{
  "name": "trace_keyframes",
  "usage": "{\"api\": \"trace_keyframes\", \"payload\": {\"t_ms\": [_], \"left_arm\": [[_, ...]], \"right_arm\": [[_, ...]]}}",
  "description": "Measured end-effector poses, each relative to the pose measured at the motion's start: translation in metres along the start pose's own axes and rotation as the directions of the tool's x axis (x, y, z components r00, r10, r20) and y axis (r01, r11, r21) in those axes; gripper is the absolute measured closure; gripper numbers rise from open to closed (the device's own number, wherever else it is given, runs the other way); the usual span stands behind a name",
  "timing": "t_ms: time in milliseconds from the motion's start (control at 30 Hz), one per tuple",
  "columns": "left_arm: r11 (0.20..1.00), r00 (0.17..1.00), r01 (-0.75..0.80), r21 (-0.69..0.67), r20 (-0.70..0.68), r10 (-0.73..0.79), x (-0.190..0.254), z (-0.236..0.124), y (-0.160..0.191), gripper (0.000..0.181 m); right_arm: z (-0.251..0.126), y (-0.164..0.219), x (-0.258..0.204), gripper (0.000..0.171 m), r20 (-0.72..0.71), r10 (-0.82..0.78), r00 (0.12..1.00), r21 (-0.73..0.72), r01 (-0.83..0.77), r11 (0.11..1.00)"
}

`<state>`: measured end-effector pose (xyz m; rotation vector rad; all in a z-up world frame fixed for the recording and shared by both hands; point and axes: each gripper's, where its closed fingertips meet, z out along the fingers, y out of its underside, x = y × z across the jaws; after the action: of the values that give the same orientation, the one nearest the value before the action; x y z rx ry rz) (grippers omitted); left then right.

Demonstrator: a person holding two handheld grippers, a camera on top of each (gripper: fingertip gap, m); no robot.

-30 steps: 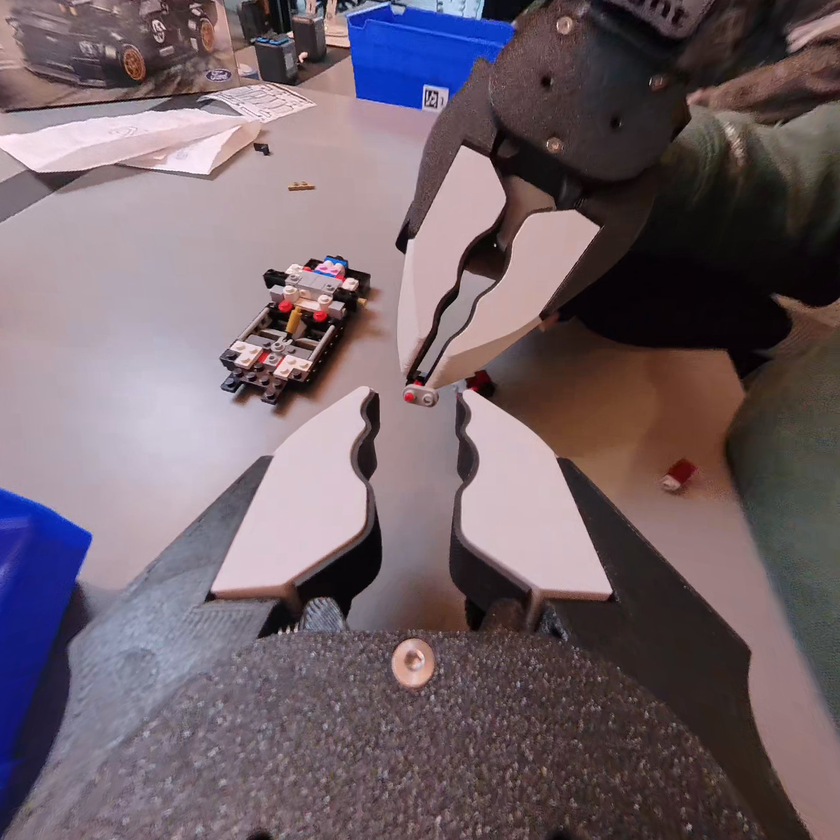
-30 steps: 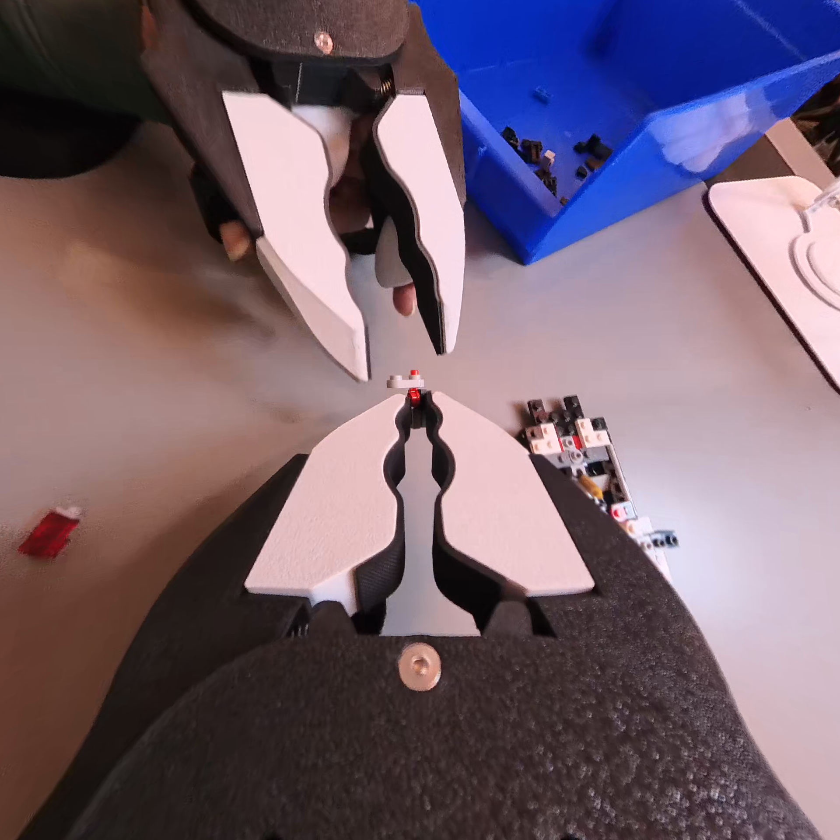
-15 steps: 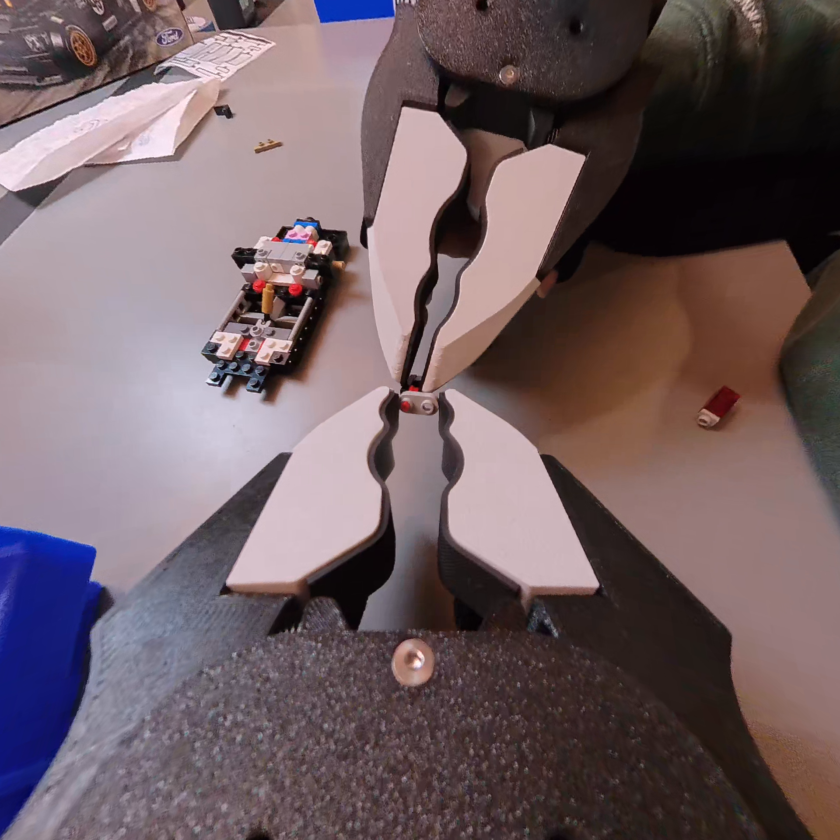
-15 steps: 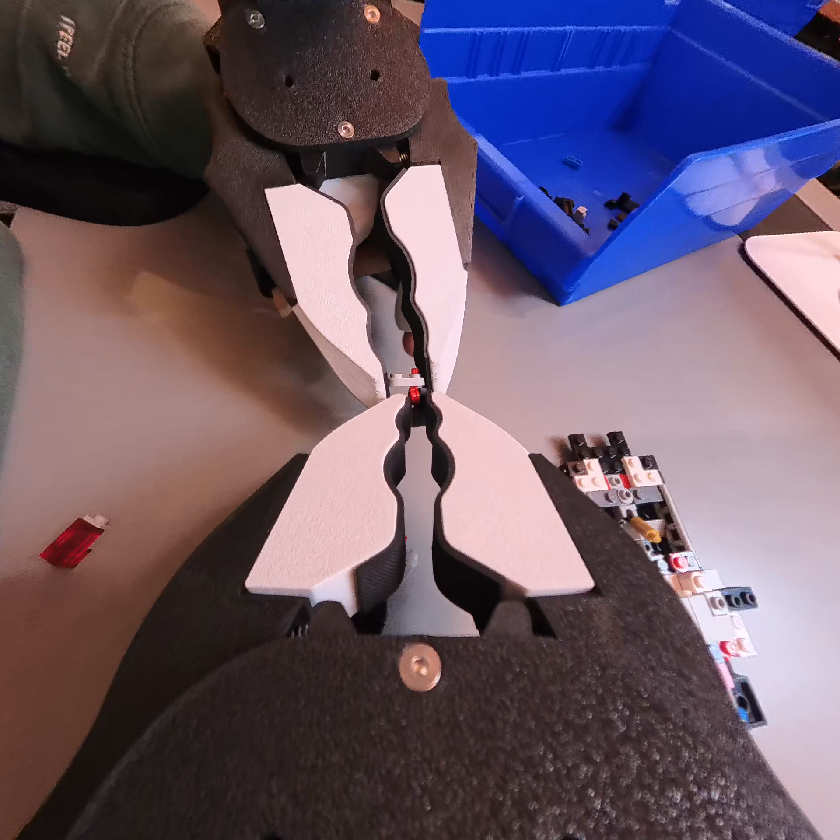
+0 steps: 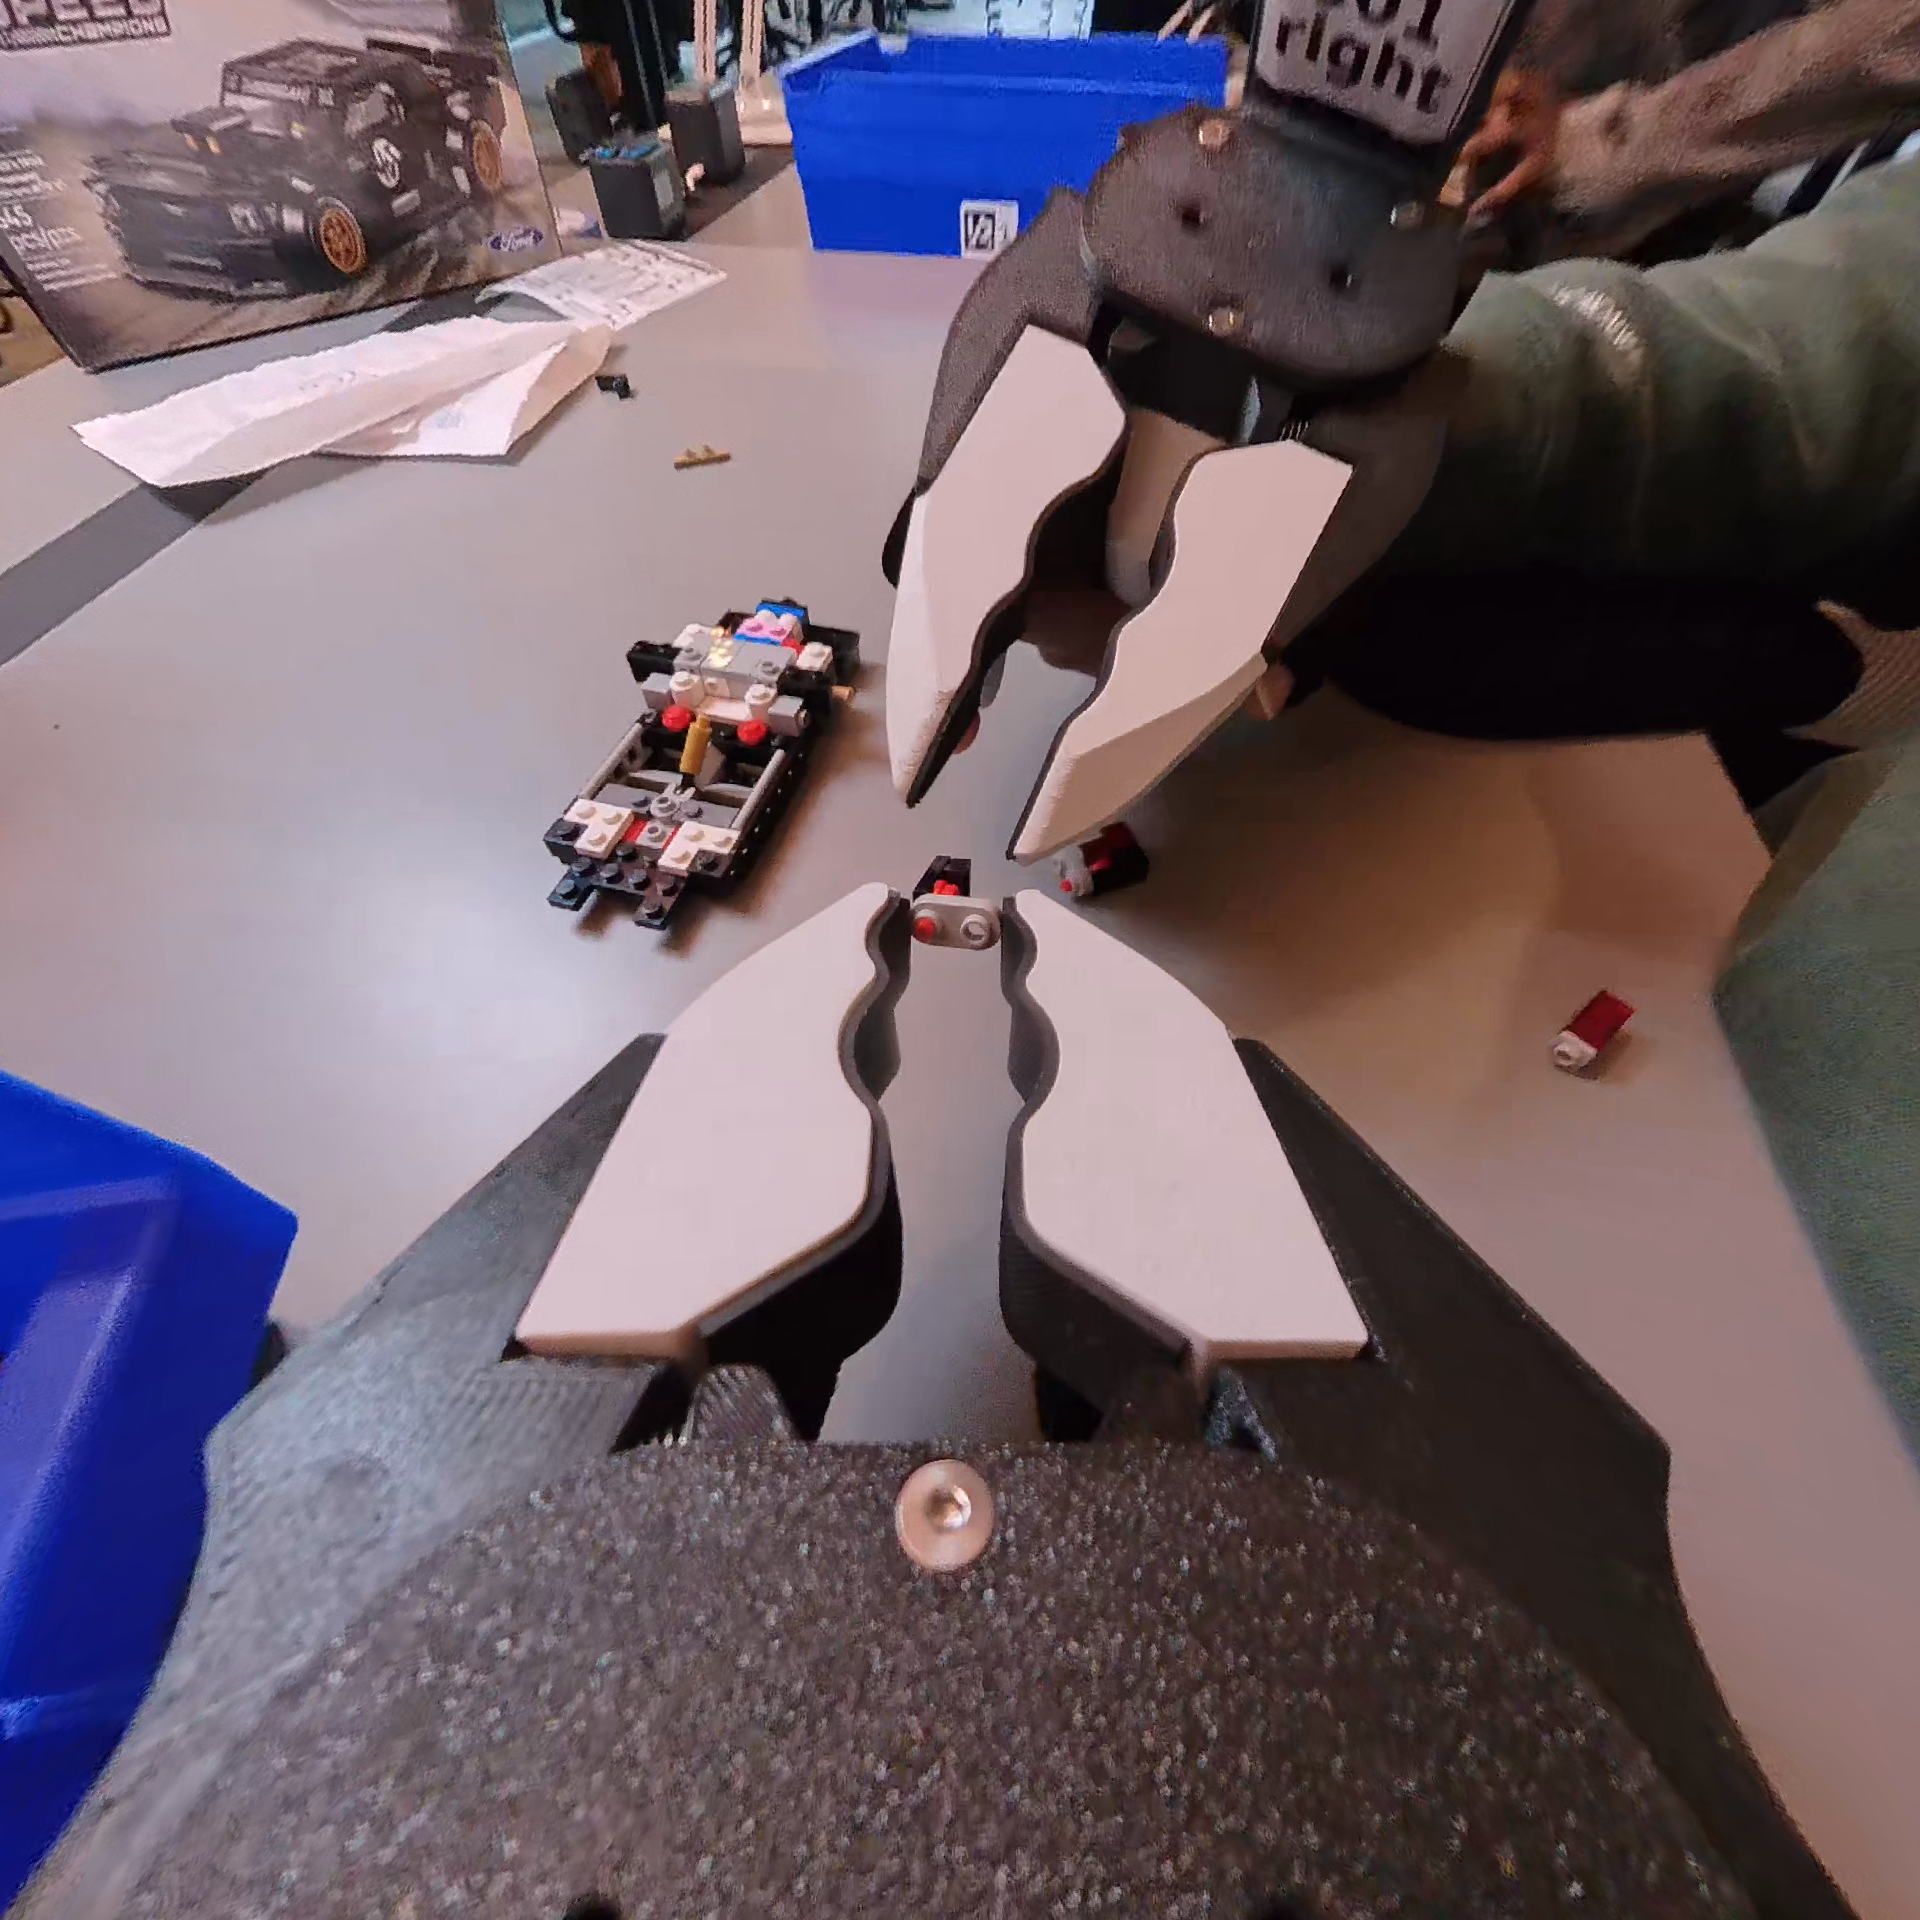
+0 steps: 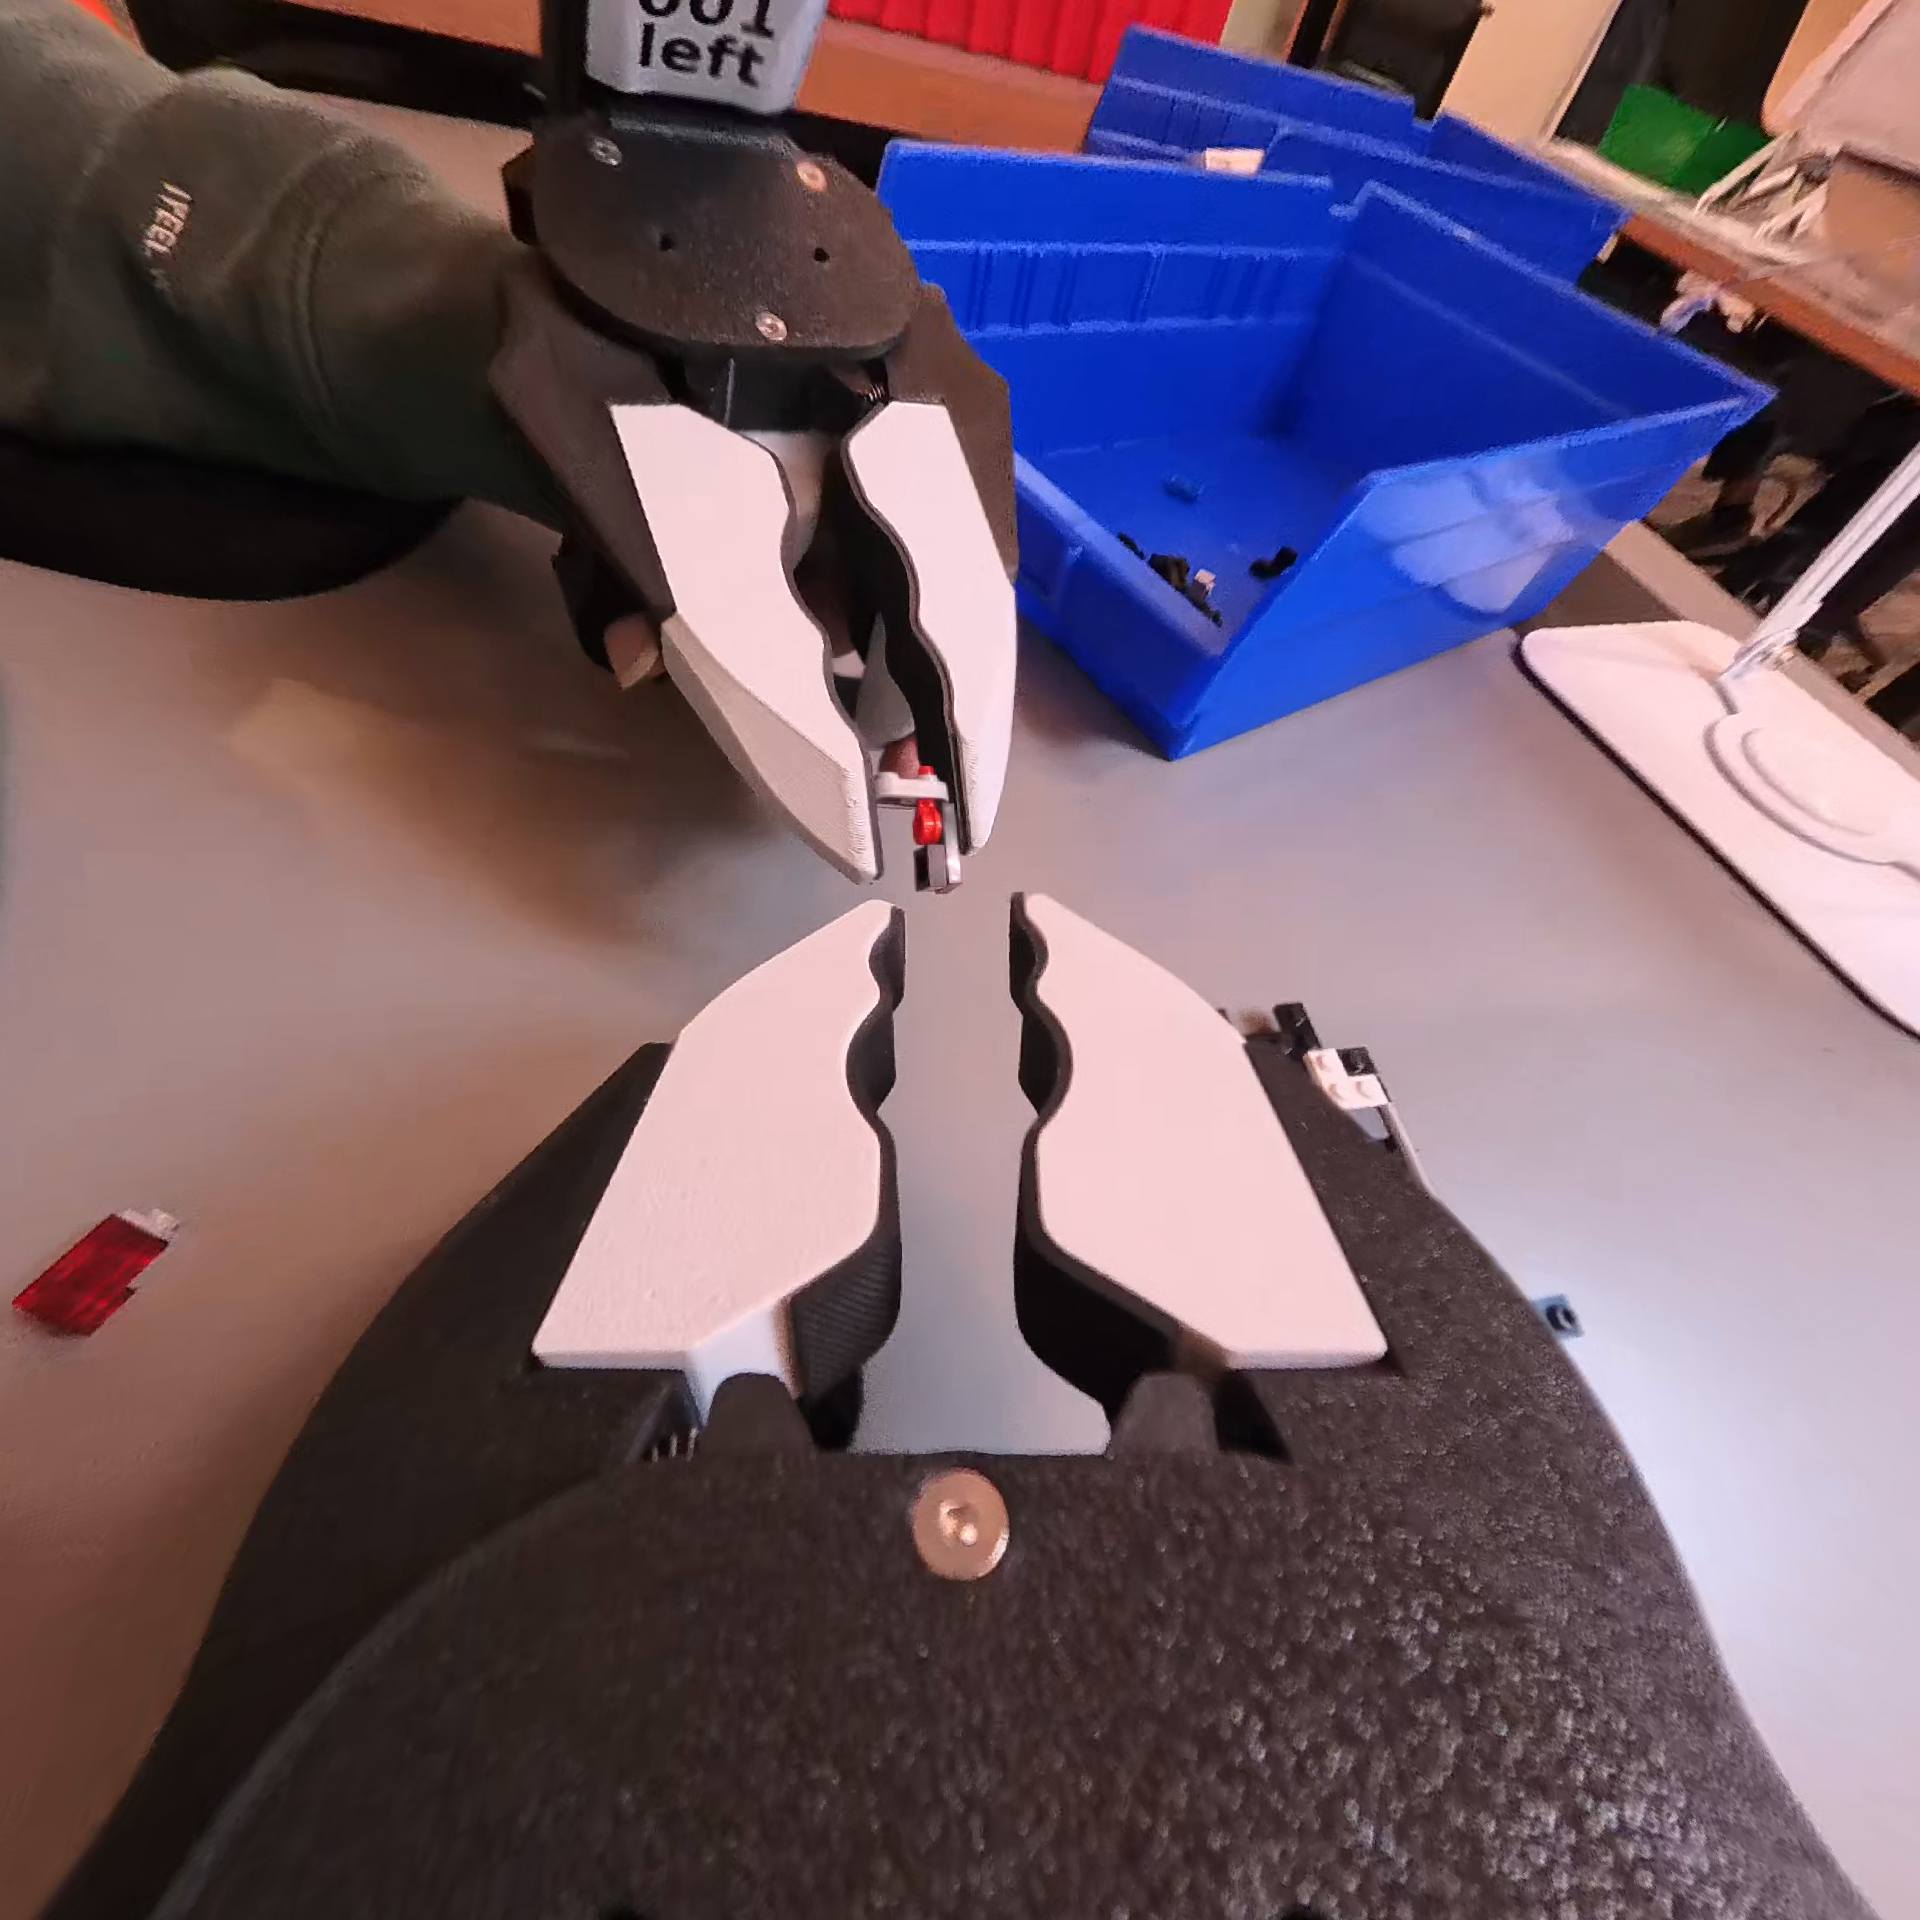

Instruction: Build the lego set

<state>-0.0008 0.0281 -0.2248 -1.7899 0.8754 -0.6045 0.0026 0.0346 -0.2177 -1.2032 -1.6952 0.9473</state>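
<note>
Small brick piece (image 5: pixel 954 914): a second ago pinched by the right tongs (image 6: pixel 954 906); half a second ago both tongs met on it; now only the left tongs (image 5: pixel 948 902) grip it.
Right tongs: fingers have spread and drawn back, clear of the piece.
Left tongs: closed from wide apart onto the piece.
Gap between tongs: tip to tip before, now apart.

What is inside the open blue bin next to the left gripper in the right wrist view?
The blue bin holds a few small dark pieces and one blue piece on its floor. Its front wall hides the nearest floor strip.
</note>
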Motion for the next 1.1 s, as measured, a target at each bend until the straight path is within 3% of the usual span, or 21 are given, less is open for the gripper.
{"api": "trace_keyframes", "payload": {"t_ms": [200, 667, 767, 933, 1033, 1100], "left_arm": [[0.995, 0.996, 0.056, 0.079, -0.071, -0.051, 0.008, -0.002, -0.012, 0.165], [0.997, 0.997, -0.029, 0.066, -0.066, 0.034, 0.014, 0.0, -0.009, 0.166], [0.998, 0.999, -0.032, 0.045, -0.04, 0.033, 0.009, 0.0, -0.005, 0.169], [0.999, 0.999, -0.04, -0.006, -0.019, 0.039, 0.005, 0.002, 0.003, 0.166], [0.997, 0.998, -0.065, -0.042, -0.015, 0.064, 0.006, 0.005, 0.008, 0.166], [0.996, 0.997, -0.073, -0.054, -0.02, 0.072, 0.008, 0.006, 0.01, 0.166]], "right_arm": [[0.002, -0.007, -0.009, 0.155, -0.029, -0.128, 0.991, 0.012, 0.128, 0.992], [-0.002, -0.007, -0.012, 0.164, 0.016, -0.074, 0.997, 0.016, 0.073, 0.997], [-0.003, 0.005, -0.003, 0.164, -0.035, -0.124, 0.992, -0.062, 0.122, 0.991], [-0.013, 0.07, 0.027, 0.164, -0.088, -0.097, 0.991, -0.401, 0.054, 0.914], [-0.025, 0.083, 0.036, 0.163, -0.098, -0.019, 0.995, -0.463, -0.029, 0.886], [-0.035, 0.087, 0.042, 0.153, -0.117, -0.002, 0.993, -0.493, -0.056, 0.868]]}}
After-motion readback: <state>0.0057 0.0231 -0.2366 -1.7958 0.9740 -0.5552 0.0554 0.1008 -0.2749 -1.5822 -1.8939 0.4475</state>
